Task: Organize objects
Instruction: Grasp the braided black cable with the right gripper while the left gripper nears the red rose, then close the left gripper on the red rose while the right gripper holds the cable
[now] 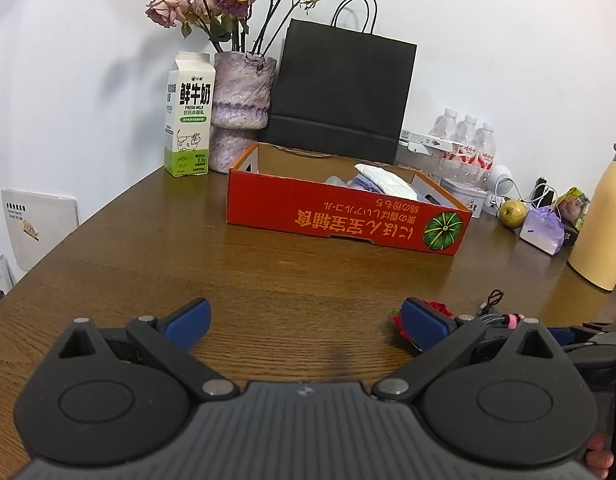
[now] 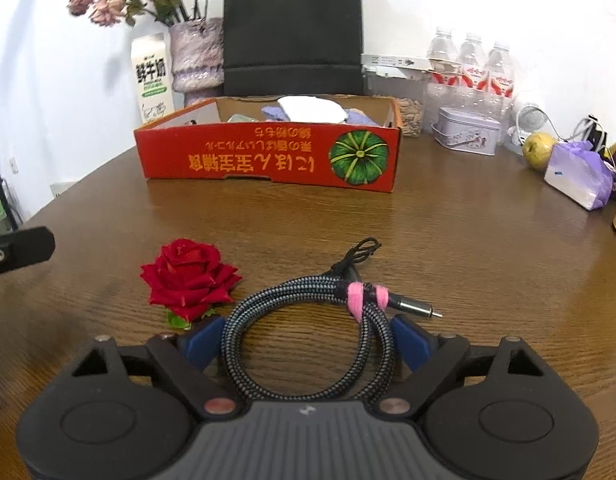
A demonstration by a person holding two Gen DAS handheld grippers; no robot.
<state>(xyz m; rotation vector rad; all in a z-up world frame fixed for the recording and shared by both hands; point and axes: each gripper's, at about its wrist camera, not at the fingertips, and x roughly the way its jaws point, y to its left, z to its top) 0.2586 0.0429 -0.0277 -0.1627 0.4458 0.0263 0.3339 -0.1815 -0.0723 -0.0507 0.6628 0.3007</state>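
While our right gripper (image 2: 308, 340) is spreading wide around the coiled cable (image 2: 308, 332), we are judging it light and springy. We are favouring the pink tie (image 2: 358, 298) at one o'clock; our left gripper (image 1: 303, 322) is gaping empty.

A plain white wall (image 1: 488, 40) fills the upper half of both frames; below it, a dark brown wood-grain table (image 1: 291, 280) spans the lower half.

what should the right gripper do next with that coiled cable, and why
Probably close the right gripper on the coiled cable. Its fingers sit open on either side of the coil, which lies on the table, and the red box ahead is open.
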